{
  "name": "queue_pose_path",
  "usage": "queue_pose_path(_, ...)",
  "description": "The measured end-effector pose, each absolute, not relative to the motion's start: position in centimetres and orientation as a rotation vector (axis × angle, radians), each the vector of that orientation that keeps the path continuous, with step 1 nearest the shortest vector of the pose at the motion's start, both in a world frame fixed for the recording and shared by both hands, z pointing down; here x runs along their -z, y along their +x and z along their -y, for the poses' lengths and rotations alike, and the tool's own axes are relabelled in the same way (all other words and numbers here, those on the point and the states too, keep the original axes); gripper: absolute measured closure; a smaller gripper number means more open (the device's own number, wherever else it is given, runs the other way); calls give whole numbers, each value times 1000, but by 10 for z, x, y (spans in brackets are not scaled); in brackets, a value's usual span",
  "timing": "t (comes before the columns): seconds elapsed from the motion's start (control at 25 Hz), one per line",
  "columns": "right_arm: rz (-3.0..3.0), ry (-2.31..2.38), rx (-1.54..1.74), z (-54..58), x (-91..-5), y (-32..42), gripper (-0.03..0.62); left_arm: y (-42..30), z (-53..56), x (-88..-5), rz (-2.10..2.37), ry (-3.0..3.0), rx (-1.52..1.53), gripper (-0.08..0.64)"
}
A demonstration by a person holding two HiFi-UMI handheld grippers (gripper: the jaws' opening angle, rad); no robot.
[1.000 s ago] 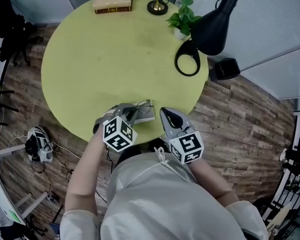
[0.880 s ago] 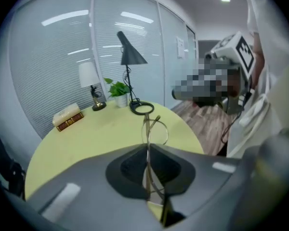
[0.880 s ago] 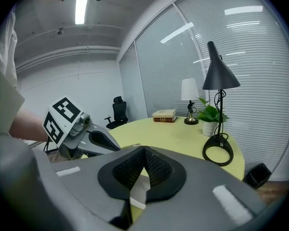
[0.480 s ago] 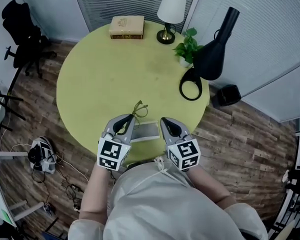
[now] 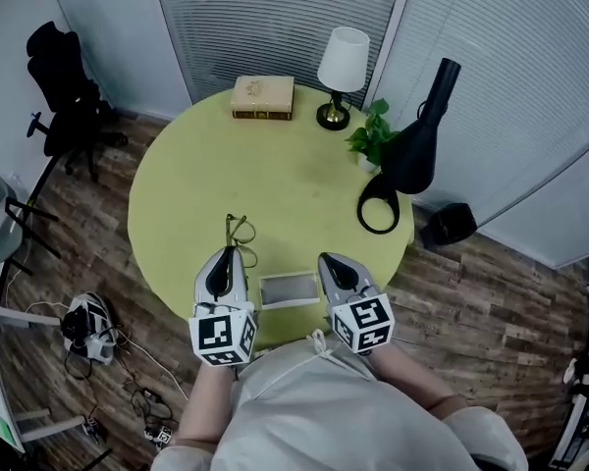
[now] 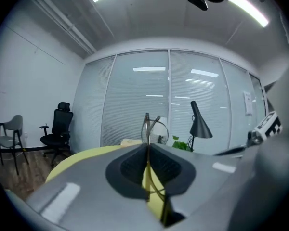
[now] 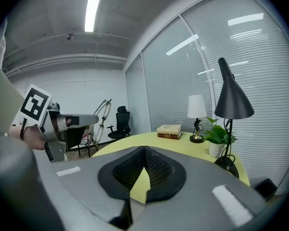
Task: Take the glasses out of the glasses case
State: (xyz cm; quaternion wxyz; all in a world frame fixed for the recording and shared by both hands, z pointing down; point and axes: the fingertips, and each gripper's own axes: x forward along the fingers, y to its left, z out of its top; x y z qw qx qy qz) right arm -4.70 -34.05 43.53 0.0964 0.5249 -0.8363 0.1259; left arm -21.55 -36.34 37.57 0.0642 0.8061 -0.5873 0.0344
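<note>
Left tool (image 5: 230, 253) pinches glasses (image 5: 239, 231) by one thin temple, lenses beyond its tips (right tool (image 5: 326, 261) pressed together, empty); the frame may pivot and slip onto the tabletop (image 5: 294, 175).

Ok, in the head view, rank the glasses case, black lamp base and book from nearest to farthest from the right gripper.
From the right gripper:
1. glasses case, just to its left.
2. black lamp base, ahead and to the right.
3. book, farthest, ahead and to the left.
</note>
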Motion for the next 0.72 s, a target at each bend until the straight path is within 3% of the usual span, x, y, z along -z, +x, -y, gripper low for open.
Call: queue_pose_path(0.72, 2506, 1507, -291, 341, -419, -58, 592, -219, 363, -388, 1811, 2367, -129, 545)
